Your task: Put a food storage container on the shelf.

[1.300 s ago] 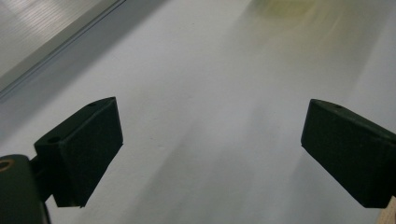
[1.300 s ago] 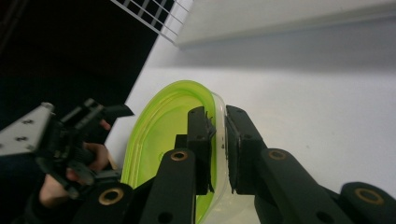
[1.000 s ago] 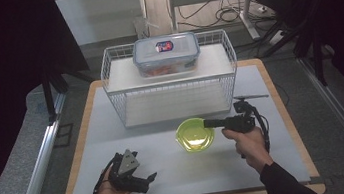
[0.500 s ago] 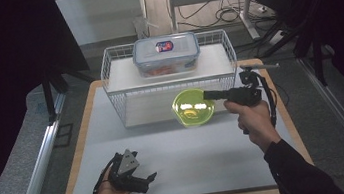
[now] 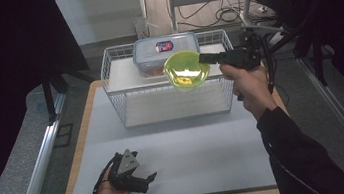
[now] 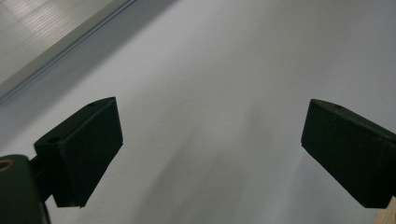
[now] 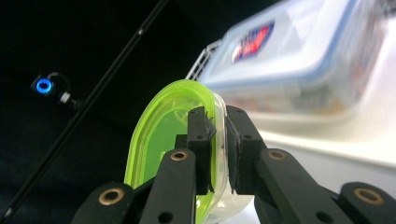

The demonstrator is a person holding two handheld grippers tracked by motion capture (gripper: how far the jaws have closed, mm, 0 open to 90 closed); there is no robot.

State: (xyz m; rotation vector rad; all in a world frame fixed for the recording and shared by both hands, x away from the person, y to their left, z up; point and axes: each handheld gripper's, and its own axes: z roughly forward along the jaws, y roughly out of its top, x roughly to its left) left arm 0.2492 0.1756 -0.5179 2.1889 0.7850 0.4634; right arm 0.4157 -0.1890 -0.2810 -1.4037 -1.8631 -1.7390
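The right gripper [image 5: 204,58] is pinching the rim of the green bowl [image 5: 186,69], holding it in the air just in front of the wire rack [image 5: 119,100], near the food box [image 5: 164,52] on top. The left gripper [image 5: 146,178] is resting wide open, well apart from the rack.

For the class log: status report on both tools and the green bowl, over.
Right tool shut on green bowl rim, bowl in the air at rack top. Left tool open, empty, on table. Lidded container sits on the shelf beside it.
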